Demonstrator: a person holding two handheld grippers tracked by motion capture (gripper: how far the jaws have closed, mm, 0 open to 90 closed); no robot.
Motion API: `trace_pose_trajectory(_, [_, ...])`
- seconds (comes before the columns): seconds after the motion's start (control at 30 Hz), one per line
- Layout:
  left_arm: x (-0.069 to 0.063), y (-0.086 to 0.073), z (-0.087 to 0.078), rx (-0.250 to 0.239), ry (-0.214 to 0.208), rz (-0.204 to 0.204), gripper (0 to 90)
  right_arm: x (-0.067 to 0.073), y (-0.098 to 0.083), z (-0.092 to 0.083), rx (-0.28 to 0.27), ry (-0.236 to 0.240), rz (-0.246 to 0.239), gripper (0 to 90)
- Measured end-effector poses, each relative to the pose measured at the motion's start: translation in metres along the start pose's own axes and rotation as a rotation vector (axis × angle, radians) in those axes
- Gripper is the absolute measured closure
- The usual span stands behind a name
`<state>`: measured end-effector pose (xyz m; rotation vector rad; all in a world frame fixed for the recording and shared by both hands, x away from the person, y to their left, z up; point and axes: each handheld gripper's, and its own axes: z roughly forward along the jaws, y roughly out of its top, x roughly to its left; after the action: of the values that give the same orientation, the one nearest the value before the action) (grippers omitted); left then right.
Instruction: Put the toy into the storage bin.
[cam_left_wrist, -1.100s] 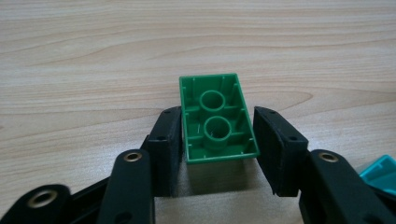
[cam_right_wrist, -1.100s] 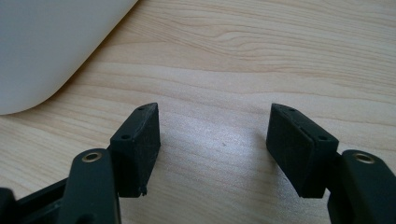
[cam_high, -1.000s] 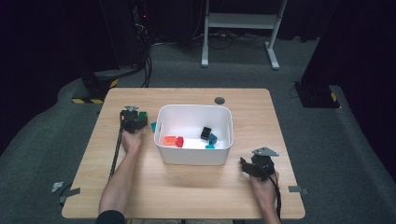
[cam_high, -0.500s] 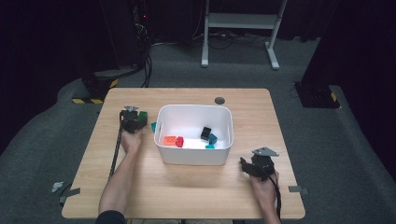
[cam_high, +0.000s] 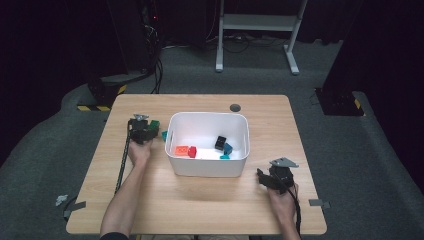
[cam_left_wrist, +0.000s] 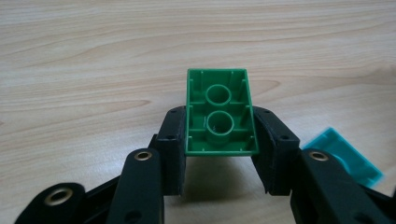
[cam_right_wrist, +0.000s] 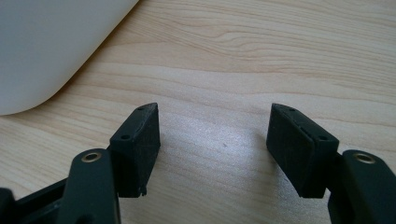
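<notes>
two black grippers are in your hands at the light wooden table (cam_high: 200, 210). your left gripper (cam_left_wrist: 219, 154) has its pads clamped on the long sides of a green plastic building brick (cam_left_wrist: 219, 112), which is turned hollow underside toward the camera so its two round tubes show. from the left gripper view you cannot tell whether the brick rests on the wood or sits just above it. from above, that left gripper (cam_high: 142, 131) and the green brick (cam_high: 155, 124) sit just beside the left wall of the white plastic bin (cam_high: 207, 167), outside it. a teal plastic brick (cam_left_wrist: 343, 156) lies on the table close to the right of the jaws, and in the high view it lies between the gripper and the bin wall (cam_high: 164, 135).

your right gripper (cam_right_wrist: 212, 140) stands wide apart with nothing between the pads, only bare wood under them, and the bin's rounded white corner (cam_right_wrist: 51, 51) off to its upper left. from above, this gripper (cam_high: 265, 180) rests near the bin's front right corner.

inside the bin you have an orange brick (cam_high: 181, 150) touching a red brick (cam_high: 192, 151) at the left, and a black brick (cam_high: 220, 142) beside a blue brick (cam_high: 228, 148) at the right, with a small teal piece (cam_high: 224, 156) just in front of them.
</notes>
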<state>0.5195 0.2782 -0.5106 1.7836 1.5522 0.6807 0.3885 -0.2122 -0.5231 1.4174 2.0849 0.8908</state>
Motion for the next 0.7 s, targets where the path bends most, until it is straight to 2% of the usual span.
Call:
trace_pose_trajectory(0.13, [-0.001, -0.003, -0.013, 0.007, -0.021, 0.005, 58.7, 0.000, 0.000, 0.000, 0.000, 0.000, 0.000, 35.0])
trace_pose_trajectory(0.33, [-0.001, -0.007, -0.034, -0.009, -0.053, 0.034, 58.8, 0.000, 0.000, 0.000, 0.000, 0.003, -0.001, 34.9])
trace_pose_trajectory(0.47, [-0.001, -0.006, -0.044, -0.008, -0.081, 0.029, 58.8, 0.000, 0.000, 0.000, 0.001, 0.004, -0.004, 34.7])
trace_pose_trajectory(0.57, [-0.005, -0.001, -0.064, -0.038, -0.111, 0.054, 58.8, 0.000, 0.000, 0.000, 0.001, 0.004, -0.004, 34.6])
trace_pose_trajectory(0.7, [-0.010, 0.002, -0.078, -0.055, -0.136, 0.073, 58.8, 0.000, 0.000, 0.000, 0.001, 0.004, -0.005, 34.5])
